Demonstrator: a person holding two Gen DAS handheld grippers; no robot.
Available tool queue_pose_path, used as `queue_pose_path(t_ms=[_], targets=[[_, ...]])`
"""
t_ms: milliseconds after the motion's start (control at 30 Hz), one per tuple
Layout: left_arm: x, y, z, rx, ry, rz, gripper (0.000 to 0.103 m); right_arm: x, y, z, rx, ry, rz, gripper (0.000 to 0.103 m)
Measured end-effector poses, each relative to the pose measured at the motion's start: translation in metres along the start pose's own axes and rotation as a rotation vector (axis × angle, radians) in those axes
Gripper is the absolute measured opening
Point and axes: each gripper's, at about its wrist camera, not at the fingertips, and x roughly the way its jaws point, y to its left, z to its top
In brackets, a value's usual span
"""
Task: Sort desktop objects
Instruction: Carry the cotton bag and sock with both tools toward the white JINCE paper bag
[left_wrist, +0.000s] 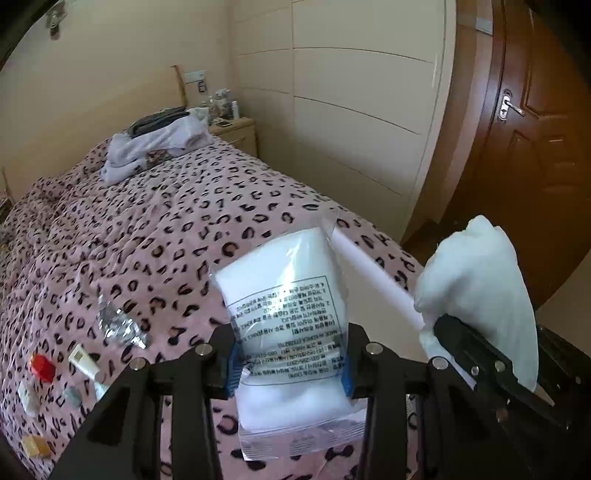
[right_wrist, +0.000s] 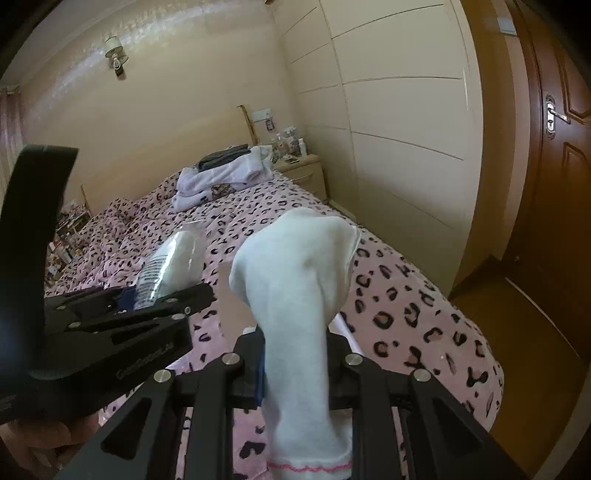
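Observation:
My left gripper (left_wrist: 290, 363) is shut on a clear plastic packet of white pads (left_wrist: 284, 295) with printed black text, held above the bed. The same packet shows in the right wrist view (right_wrist: 173, 264), with the left gripper (right_wrist: 147, 299) at the left. My right gripper (right_wrist: 297, 363) is shut on a white sock (right_wrist: 295, 280) with a pink-stitched cuff, held upright. The sock also shows at the right of the left wrist view (left_wrist: 480, 280), with the right gripper (left_wrist: 476, 350) under it. A white box edge (left_wrist: 373, 273) lies below both.
The bed has a pink leopard-print cover (left_wrist: 184, 221). On it at the left lie a crumpled clear wrapper (left_wrist: 120, 321), a white tube (left_wrist: 86, 363), a red cube (left_wrist: 42, 365) and small boxes (left_wrist: 35, 445). Folded clothes (left_wrist: 159, 144) sit at the far end. A wardrobe (left_wrist: 351, 110) and a brown door (left_wrist: 535, 147) stand at the right.

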Motion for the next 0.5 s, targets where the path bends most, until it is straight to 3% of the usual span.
queue_pose_path(t_ms=[500], targets=[[0.053, -0.004, 0.038, 0.084, 0.054, -0.126, 0.041, 0.028, -0.006, 0.011, 0.023, 0.033, 0.025, 0.021]])
